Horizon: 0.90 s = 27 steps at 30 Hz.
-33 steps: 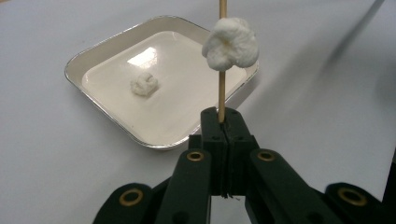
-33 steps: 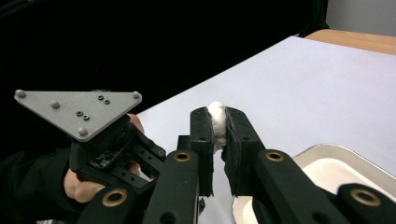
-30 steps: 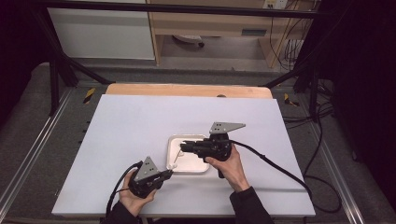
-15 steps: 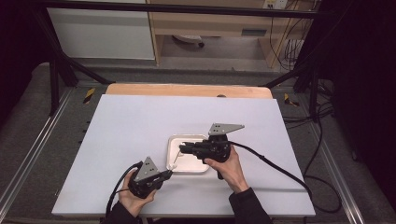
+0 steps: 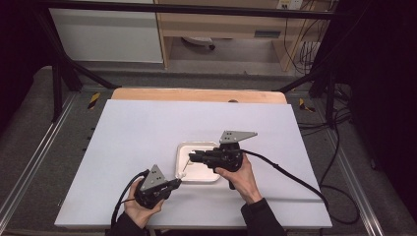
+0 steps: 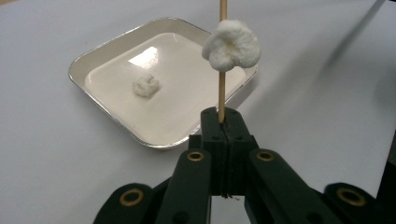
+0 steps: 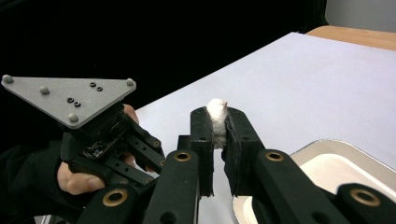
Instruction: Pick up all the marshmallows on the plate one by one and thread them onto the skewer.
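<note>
My left gripper (image 6: 222,122) is shut on a thin wooden skewer (image 6: 222,95) that stands up from its jaws, with a white marshmallow (image 6: 231,45) threaded on it. Beyond it, a white square tray (image 6: 95,59) holds another marshmallow (image 6: 146,85). My right gripper (image 7: 217,122) is shut on a white marshmallow (image 7: 217,114), squeezed between its jaws above the tray's edge (image 7: 322,142). From above, the left gripper (image 5: 173,184) sits at the tray's (image 5: 196,145) near left corner, and the right gripper (image 5: 193,157) points left over the tray.
The tray rests on a large white board (image 5: 147,128) lying on a wooden table (image 5: 196,94). Black cables (image 5: 290,174) trail from both grippers toward the right and front. Dark frame rails (image 5: 29,162) flank the board on both sides.
The right gripper has shifted slightly toward the left over the tray with its marshmallow. The left gripper has stayed in place with the skewer.
</note>
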Motion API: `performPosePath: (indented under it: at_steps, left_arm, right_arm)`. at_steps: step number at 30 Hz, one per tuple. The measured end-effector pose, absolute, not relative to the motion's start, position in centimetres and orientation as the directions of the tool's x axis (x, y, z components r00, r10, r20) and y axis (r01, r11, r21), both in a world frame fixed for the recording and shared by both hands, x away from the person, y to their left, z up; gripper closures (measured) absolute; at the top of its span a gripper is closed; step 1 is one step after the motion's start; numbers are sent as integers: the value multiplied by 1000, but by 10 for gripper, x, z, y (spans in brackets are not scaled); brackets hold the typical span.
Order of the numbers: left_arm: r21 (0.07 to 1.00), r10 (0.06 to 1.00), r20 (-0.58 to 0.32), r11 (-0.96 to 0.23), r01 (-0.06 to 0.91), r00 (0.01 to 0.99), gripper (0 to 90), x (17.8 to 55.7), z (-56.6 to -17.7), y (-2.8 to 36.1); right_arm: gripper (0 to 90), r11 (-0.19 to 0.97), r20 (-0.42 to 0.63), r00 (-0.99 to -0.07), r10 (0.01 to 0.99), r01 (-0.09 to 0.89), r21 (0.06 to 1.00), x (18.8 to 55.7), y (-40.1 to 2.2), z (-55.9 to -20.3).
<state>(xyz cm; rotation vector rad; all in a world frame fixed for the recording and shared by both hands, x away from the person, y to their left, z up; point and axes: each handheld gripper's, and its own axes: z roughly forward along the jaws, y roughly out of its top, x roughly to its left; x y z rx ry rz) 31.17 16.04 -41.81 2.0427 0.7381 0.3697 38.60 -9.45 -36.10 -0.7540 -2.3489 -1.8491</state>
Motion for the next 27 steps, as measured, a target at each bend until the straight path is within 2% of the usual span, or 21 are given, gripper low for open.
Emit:
performPosePath:
  at_steps: [19, 22, 23, 24, 25, 27]
  left_arm:
    - [832, 638, -27, -413, 371, 770, 892, 313, -417, 162]
    - [858, 629, -43, -375, 352, 776, 892, 312, -411, 161]
    - [855, 638, 13, -405, 322, 770, 892, 311, -404, 159]
    - [857, 644, 39, -415, 306, 764, 892, 311, -403, 159]
    - [864, 644, -1, -385, 324, 765, 892, 312, -405, 163]
    - [855, 651, 15, -402, 328, 759, 892, 311, -408, 164]
  right_arm:
    - [832, 175, 341, -881, 327, 411, 894, 384, -91, -366]
    - [831, 190, 346, -882, 321, 418, 888, 384, -89, -369]
    - [828, 261, 339, -886, 315, 425, 867, 384, -83, -375]
    - [828, 261, 350, -886, 305, 432, 863, 382, -77, -384]
    - [828, 228, 362, -887, 287, 431, 873, 381, -75, -387]
    - [824, 214, 369, -886, 280, 432, 876, 382, -70, -389]
